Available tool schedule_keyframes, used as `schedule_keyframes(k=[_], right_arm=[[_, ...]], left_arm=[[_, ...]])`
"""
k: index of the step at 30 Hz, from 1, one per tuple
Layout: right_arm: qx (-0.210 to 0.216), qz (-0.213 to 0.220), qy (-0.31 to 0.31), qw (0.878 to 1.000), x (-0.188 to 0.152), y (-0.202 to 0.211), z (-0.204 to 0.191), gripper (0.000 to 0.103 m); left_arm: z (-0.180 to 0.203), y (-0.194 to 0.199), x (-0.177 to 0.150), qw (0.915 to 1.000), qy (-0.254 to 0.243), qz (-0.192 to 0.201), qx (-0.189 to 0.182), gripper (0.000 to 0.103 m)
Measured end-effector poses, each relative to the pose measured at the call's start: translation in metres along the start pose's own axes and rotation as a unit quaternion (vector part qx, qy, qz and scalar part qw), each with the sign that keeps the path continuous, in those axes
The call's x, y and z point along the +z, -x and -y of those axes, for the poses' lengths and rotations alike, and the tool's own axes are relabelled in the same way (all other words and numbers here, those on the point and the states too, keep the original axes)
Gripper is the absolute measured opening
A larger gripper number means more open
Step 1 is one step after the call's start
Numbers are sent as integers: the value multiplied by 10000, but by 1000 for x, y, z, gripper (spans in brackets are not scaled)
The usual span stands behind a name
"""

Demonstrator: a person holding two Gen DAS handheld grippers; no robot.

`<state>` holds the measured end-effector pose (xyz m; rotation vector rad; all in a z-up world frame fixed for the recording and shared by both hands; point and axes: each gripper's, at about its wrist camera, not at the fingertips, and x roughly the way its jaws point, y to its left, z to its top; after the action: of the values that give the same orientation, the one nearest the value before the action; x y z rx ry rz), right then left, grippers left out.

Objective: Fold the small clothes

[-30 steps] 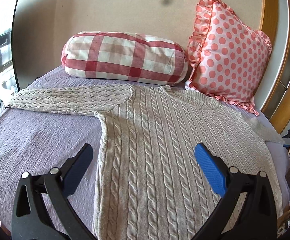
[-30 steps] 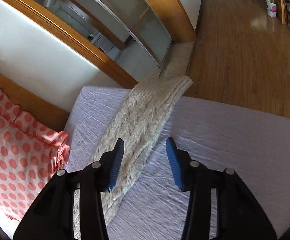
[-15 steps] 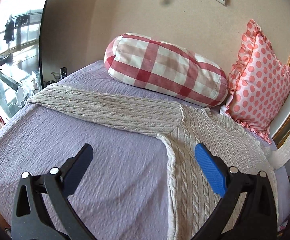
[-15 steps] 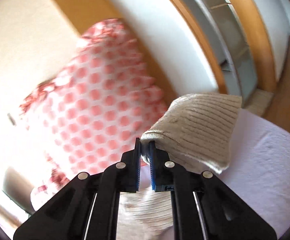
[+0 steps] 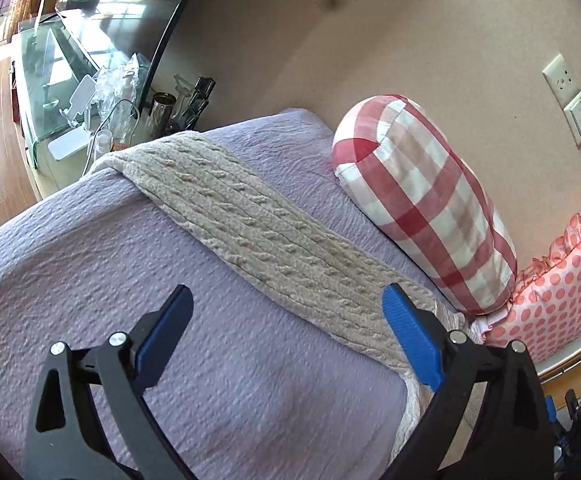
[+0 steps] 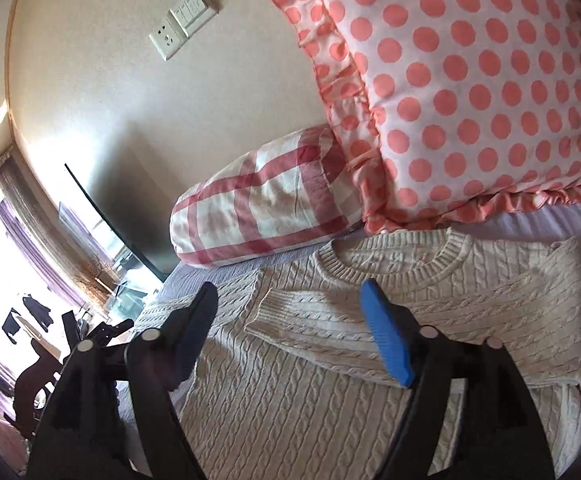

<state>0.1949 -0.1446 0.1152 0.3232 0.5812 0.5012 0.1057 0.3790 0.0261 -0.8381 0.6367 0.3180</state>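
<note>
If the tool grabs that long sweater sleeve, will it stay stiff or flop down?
Probably flop: the sleeve is soft cable knit and drapes over the bed edge. It looks thick, so likely a bit heavy and saggy. The left tool is open above it.

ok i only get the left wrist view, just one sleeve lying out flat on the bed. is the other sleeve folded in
observer: yes, the other sleeve lies folded across the chest of the sweater.
operator: are the right tongs gripping it
observer: no, the right tongs are open above its cuff end and hold nothing.
operator: can you see the collar
observer: yes, the collar lies flat just below the polka-dot pillow.
</note>
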Motion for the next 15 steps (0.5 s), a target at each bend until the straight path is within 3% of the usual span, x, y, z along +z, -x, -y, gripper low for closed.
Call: schedule_keyframes(k=[4,10,13,14,15], right_arm=[[-288,145,-10,9995,-4,27,23,80],[-508,202,-209,9983,-22,46,43,82],[-457,190,-309,9983,-26,46,50,83],[-441,183,-332,9983,-28,47,51,83],[-427,177,-355,9983,-28,48,53,83]], left_arm=[[-34,-17,26,9974,707,-163,-31,81],[-65,-27,54,9915,1287,-113,-163,56],[-85,-34,67,9852,1707,-164,-75,26],[-90,-37,71,9843,1747,-243,98,9],[-92,-38,74,9847,1723,-270,42,7]])
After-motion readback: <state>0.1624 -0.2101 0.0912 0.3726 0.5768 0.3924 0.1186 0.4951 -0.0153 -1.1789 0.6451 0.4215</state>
